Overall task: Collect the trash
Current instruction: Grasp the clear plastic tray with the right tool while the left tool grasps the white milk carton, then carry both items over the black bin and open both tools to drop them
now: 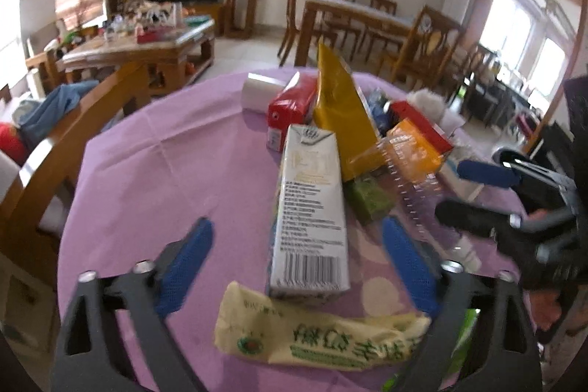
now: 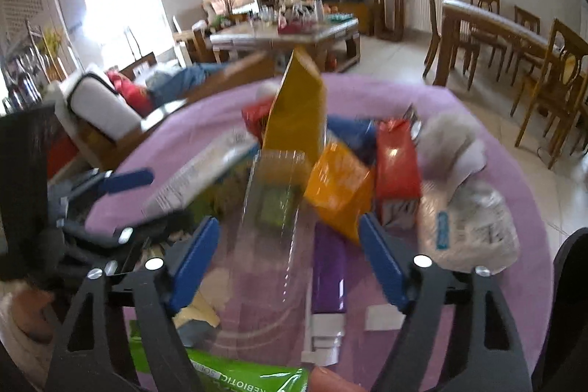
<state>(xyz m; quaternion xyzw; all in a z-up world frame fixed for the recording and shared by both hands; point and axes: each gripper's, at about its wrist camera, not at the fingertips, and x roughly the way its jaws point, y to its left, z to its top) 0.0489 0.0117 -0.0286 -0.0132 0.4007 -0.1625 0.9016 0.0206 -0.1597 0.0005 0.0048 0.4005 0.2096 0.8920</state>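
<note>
Trash lies heaped on a round table under a purple cloth (image 1: pixel 121 179): cartons, wrappers and bags, packed close and partly overlapping. Left gripper (image 1: pixel 297 237) is angled down at the near side of the heap, jaws apart, with the white milk carton (image 1: pixel 310 208) lying between the blue pads (image 1: pixel 187 256) but not touched by either; nothing grasped. A pale yellow wrapper (image 1: pixel 316 337) lies nearer still, just below the carton's end. Right gripper (image 2: pixel 288 230) hangs over the clear plastic bottle (image 2: pixel 272 245), fingers spread on either side of it, also empty; the view is blurred, so contact cannot be ruled out entirely. A purple packet (image 2: pixel 329 267) lies just right of the bottle. Judgement: this is the approach to a first pick, each gripper lined up on its own item. Next move calls for lowering a little further and closing squarely across the carton's and bottle's narrow widths without dragging the neighbours.
</note>
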